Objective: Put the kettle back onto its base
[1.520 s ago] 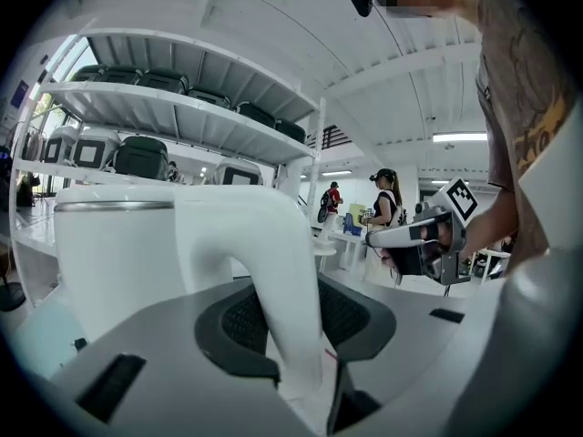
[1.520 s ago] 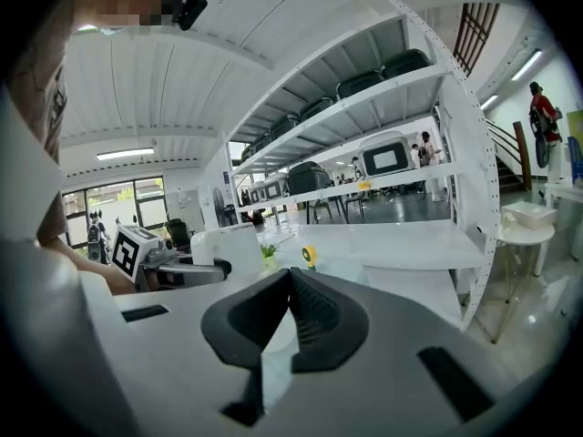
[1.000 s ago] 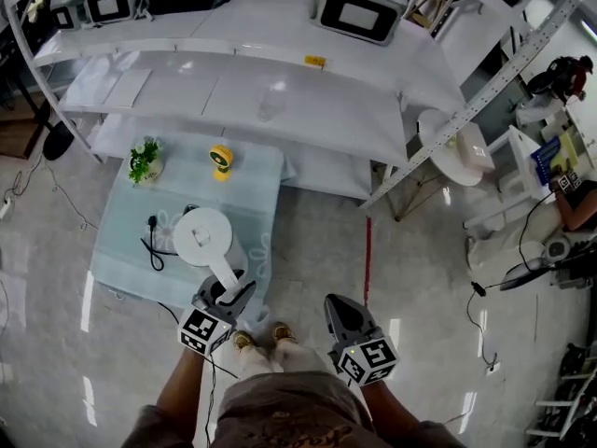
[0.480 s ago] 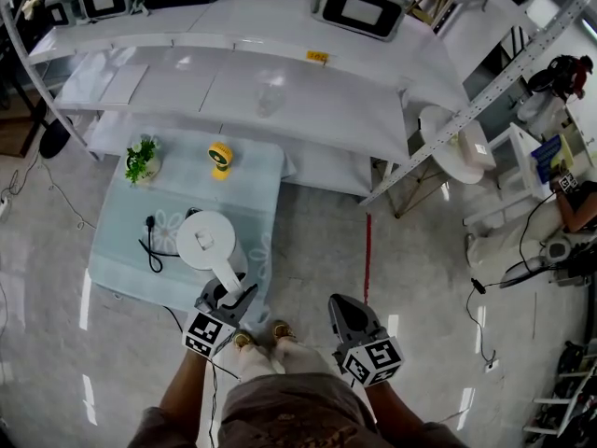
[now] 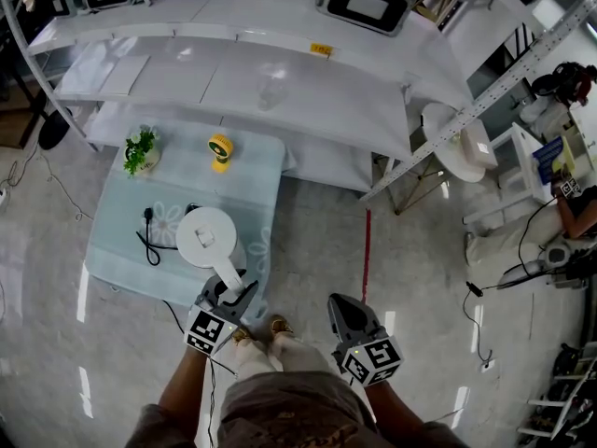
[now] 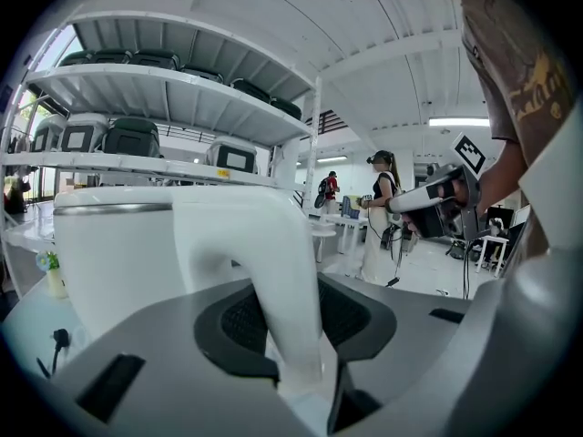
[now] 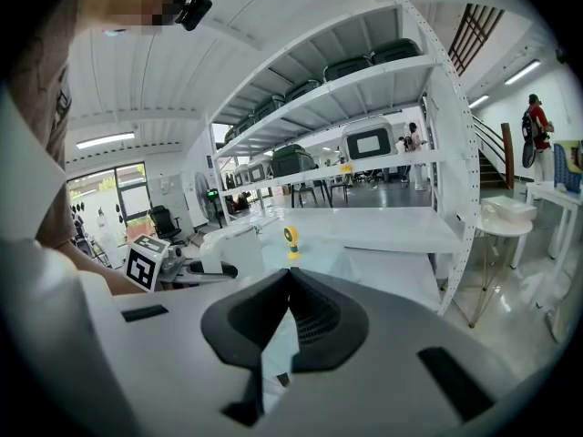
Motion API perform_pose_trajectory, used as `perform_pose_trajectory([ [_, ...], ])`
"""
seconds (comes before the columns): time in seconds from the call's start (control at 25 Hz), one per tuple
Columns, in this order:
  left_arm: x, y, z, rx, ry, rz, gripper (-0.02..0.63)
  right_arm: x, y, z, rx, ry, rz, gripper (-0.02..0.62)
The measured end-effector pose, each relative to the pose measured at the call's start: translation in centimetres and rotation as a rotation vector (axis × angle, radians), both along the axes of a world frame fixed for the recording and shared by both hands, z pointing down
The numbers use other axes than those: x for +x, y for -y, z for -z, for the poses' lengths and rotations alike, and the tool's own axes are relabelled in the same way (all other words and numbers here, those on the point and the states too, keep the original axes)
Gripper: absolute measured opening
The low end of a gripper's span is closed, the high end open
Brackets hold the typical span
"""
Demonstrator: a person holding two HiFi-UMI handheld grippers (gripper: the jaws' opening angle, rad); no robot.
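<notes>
A white kettle sits over the near part of the low table with the pale blue cloth. My left gripper is shut on its curved white handle, which runs between the dark pads. In the left gripper view the kettle body fills the left side. A black cord with a plug lies left of the kettle. A dark piece shows at its far edge; whether the kettle rests on its base I cannot tell. My right gripper hangs over the floor, shut and empty, its pads meeting.
A small yellow fan and a potted plant stand at the table's far side. White shelving runs behind it. A round white side table and a person at a desk are to the right.
</notes>
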State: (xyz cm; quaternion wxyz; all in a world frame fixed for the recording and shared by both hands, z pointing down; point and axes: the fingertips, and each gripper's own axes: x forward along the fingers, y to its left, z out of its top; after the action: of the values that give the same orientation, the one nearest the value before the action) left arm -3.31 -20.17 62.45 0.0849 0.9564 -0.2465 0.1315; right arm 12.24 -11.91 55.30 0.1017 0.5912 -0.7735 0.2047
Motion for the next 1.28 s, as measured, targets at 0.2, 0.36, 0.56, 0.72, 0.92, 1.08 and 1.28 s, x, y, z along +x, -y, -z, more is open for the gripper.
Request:
perform_pose_trajectory([
  [0.2,0.2,-0.7,-0.7,0.011,0.019,0.0,0.146,-0.2,-0.2,-0.3,-0.001,0.003,0.01,-0.005],
  [0.36,0.3,-1.1,-0.9,0.016,0.027,0.005,0.146,-0.2,-0.5,-0.5,-0.011,0.002,0.015,-0.005],
  [0.56,0.6,-1.4,-1.4,0.03,0.035,0.007,0.146,-0.4,-0.8,-0.9,-0.017,0.006,0.024,-0.005],
  [0.72,0.7,-1.7,-1.7,0.033,0.037,0.012,0.144,-0.5,-1.1,-1.1,-0.021,0.009,0.027,-0.005],
  [0.92,0.7,-1.8,-1.8,0.034,0.036,0.028,0.144,-0.2,-1.6,-1.1,-0.025,0.01,0.021,-0.005],
  [1.08,0.8,-2.0,-2.0,0.014,0.025,0.041,0.144,-0.3,-2.2,-1.3,-0.031,0.014,0.018,-0.005],
  [1.28,0.8,-2.0,-2.1,-0.008,0.026,0.055,0.144,-0.5,-2.5,-1.2,-0.029,0.018,0.021,-0.005],
])
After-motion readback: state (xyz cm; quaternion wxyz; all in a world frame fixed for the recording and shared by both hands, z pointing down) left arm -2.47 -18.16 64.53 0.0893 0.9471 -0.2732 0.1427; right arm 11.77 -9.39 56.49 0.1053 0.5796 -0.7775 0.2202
